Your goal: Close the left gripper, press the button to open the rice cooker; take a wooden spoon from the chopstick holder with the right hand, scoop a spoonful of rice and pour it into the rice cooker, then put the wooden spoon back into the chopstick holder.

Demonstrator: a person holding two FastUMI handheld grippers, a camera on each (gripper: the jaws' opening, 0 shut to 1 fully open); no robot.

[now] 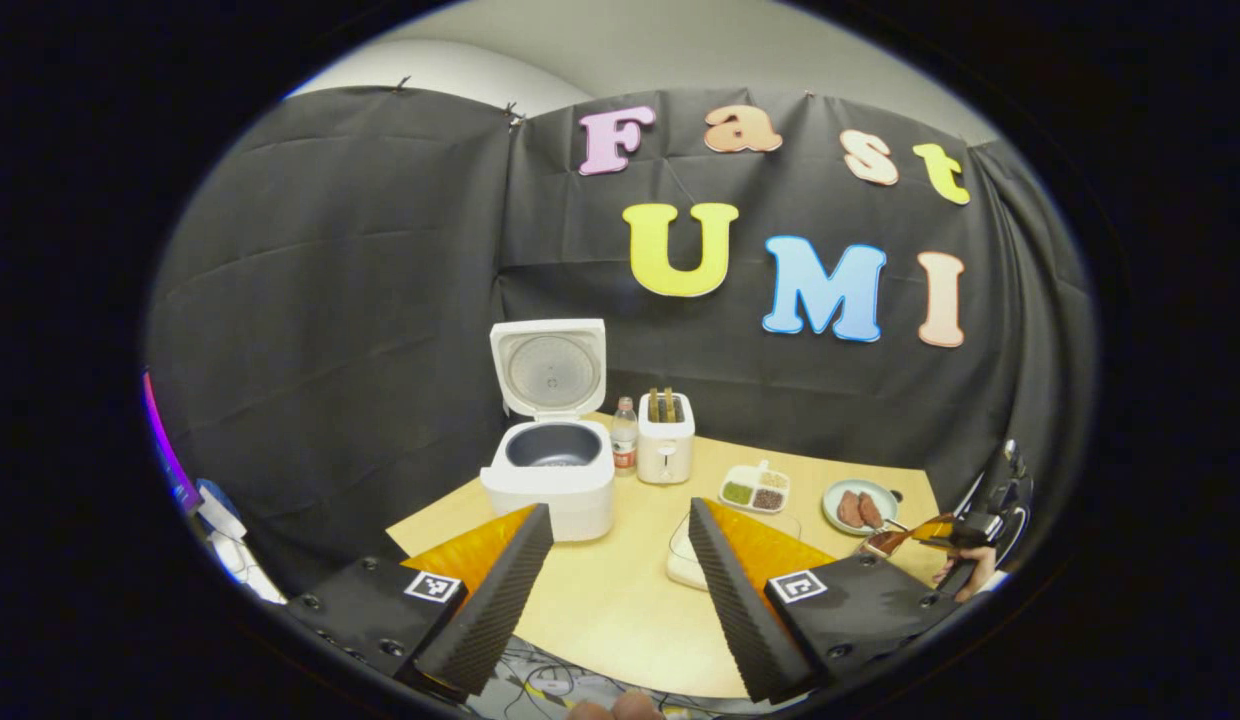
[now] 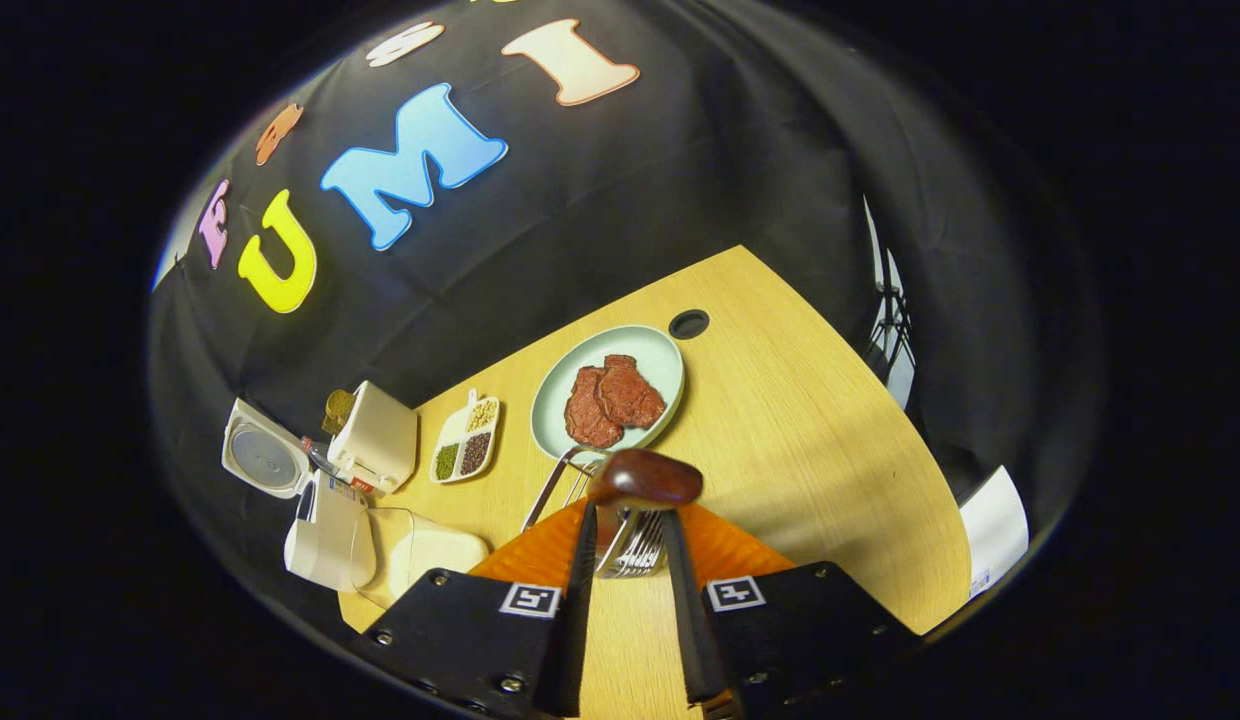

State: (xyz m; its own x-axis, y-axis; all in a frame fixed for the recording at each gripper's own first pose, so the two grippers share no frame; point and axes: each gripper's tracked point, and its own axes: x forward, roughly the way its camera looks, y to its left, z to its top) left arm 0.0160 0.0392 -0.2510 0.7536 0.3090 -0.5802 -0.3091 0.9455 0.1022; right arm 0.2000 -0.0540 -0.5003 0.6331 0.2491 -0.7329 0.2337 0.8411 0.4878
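Note:
The white rice cooker (image 1: 555,470) stands with its lid (image 1: 547,368) raised and its dark pot showing; in the right gripper view the rice cooker (image 2: 325,535) is at the lower left. My left gripper (image 1: 620,515) is open in front of it, holding nothing. A clear box of white rice (image 1: 683,562) lies just past its right finger. My right gripper (image 2: 630,512) is shut on the rounded brown end of the wooden spoon (image 2: 645,477), directly over the wire chopstick holder (image 2: 570,480) with metal cutlery in it. The right gripper (image 1: 965,535) also appears at the table's right edge.
A small bottle (image 1: 625,436) and a white toaster (image 1: 666,437) stand right of the cooker. A divided dish of beans (image 2: 467,438) and a pale plate (image 2: 660,360) with two meat pieces lie behind the holder. A cable hole (image 2: 688,323) marks the wooden table (image 2: 810,440).

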